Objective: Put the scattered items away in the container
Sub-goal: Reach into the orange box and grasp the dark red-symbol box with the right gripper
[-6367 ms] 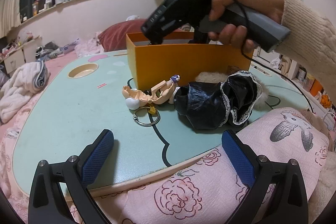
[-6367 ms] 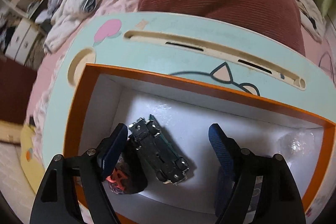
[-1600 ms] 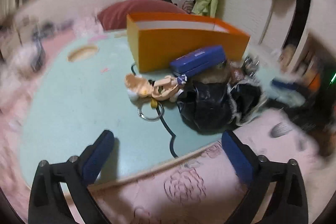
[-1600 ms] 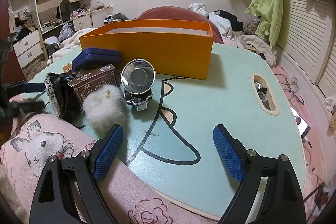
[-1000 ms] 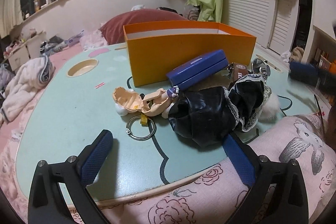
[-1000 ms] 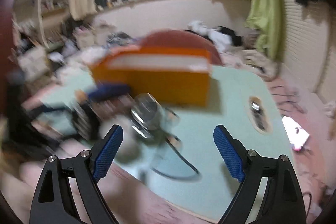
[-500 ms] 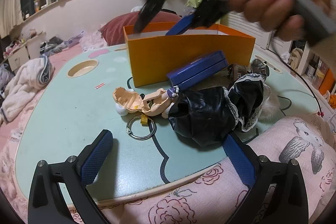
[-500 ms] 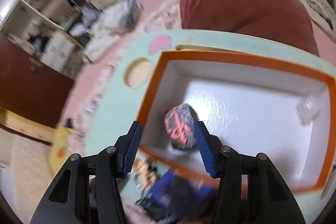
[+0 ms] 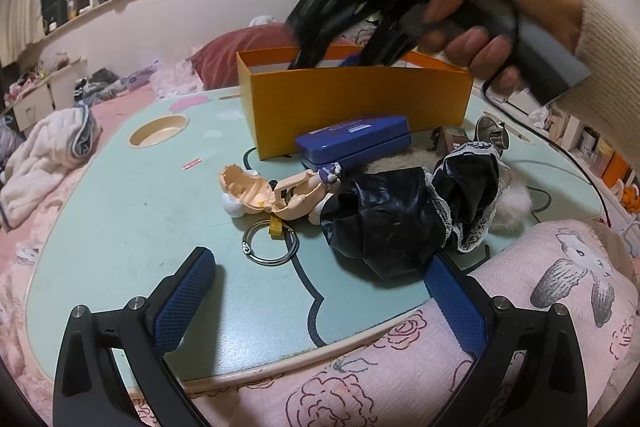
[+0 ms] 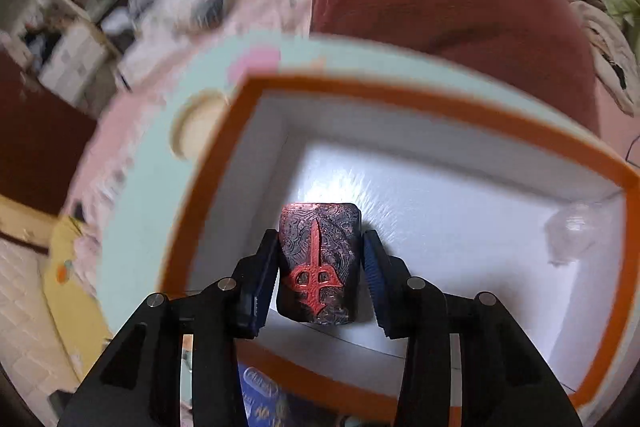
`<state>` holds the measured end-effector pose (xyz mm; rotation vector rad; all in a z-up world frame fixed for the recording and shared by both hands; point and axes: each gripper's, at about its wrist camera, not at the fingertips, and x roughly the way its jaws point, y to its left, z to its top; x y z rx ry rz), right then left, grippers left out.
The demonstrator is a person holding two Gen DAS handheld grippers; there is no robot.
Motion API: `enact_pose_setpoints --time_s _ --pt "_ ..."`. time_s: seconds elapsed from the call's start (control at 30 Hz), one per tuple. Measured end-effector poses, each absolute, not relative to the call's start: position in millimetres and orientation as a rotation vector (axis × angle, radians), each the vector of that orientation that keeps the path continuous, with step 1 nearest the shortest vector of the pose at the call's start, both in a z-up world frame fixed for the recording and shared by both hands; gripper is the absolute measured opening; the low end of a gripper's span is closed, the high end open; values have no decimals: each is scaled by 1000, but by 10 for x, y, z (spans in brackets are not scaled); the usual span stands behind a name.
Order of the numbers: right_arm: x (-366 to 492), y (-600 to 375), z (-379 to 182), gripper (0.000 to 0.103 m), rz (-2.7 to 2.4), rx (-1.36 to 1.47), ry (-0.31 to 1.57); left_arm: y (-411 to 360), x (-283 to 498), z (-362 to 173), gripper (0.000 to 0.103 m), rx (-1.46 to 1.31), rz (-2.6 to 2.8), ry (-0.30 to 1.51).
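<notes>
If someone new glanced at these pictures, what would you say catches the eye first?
First, the dark block with a red emblem between the right gripper pads, whose jaws are closing on it, inside the orange box with its white interior. Next, the clutter still on the mint table before that box: a blue case, a peach figure, and a black lace-trimmed cloth.

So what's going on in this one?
A person is tidying clutter from a mint-green table into an orange box. The right gripper reaches into the box, its jaws closing around a dark block with a red emblem there. The left gripper hangs open over the near edge, empty. A blue case, a doll and black fabric lie outside.
</notes>
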<state>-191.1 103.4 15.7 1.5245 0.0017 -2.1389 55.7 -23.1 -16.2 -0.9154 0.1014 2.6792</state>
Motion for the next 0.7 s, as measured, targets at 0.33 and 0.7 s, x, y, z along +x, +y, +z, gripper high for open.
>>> enact_pose_setpoints --time_s 0.33,0.7 --pt "-845 2023 877 43 -2267 1145 -125 -219 557 -160 103 -916 2681 103" --pt "-699 2595 35 43 -2354 1346 -289 -220 561 -158 103 -916 2681 103"
